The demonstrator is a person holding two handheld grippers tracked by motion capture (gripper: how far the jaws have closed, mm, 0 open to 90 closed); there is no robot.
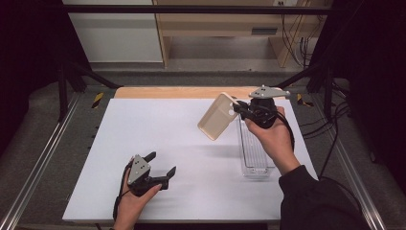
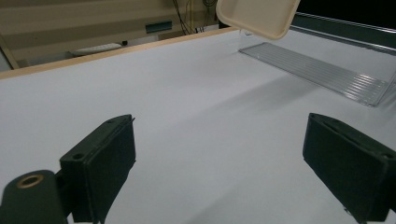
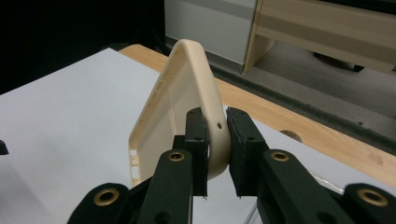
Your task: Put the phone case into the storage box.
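A beige phone case (image 1: 218, 116) hangs in the air above the white table, pinched at one end by my right gripper (image 1: 238, 109). In the right gripper view the case (image 3: 180, 107) stands on edge, its rim clamped between both jaws of that gripper (image 3: 217, 154). A corner of the case (image 2: 257, 16) also appears at the top of the left gripper view. My left gripper (image 1: 163, 164) rests low over the table near its front left, open, nothing between its jaws (image 2: 219, 168).
A clear plastic tray (image 1: 253, 148) lies on the white table (image 1: 158, 124) at the right, under my right hand; it appears again as a ribbed clear tray (image 2: 322, 70). Wooden table edge (image 1: 167, 92) at the back. Metal rails flank both sides.
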